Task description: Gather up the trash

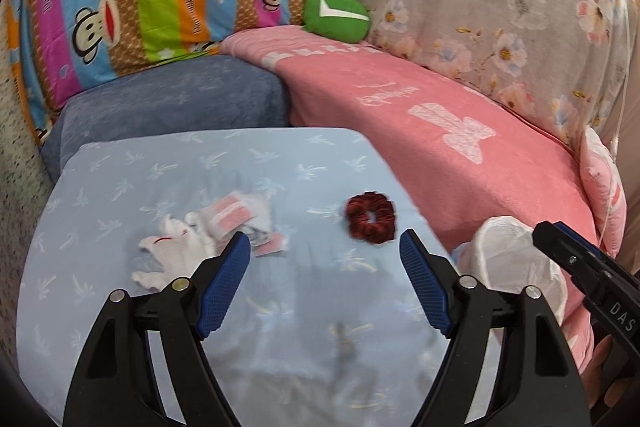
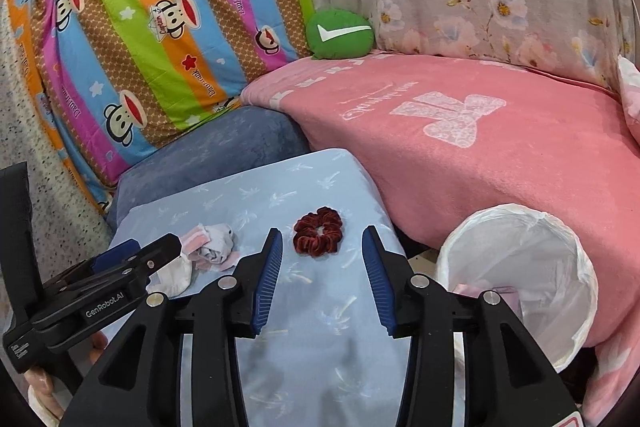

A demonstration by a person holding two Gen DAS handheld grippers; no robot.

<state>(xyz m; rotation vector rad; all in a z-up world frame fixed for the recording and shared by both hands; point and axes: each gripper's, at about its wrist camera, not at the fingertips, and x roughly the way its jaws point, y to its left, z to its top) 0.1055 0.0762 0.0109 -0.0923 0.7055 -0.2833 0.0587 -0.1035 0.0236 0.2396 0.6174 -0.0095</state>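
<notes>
One scrunchie [image 1: 370,216], one bin [image 2: 516,267]

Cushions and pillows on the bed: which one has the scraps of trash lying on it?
The pale blue pillow with the palm-tree print. The crumpled tissues and wrappers lie on it, near a dark red scrunchie; the darker blue cushion behind holds none.

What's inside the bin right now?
The bin has a white liner; near the bottom lie pale pink and white scraps. The right gripper, open, covers the bin's lower left, so anything there is hidden.

Bright, even light; slight blur, fisheye-bent edges, dark corners.
</notes>
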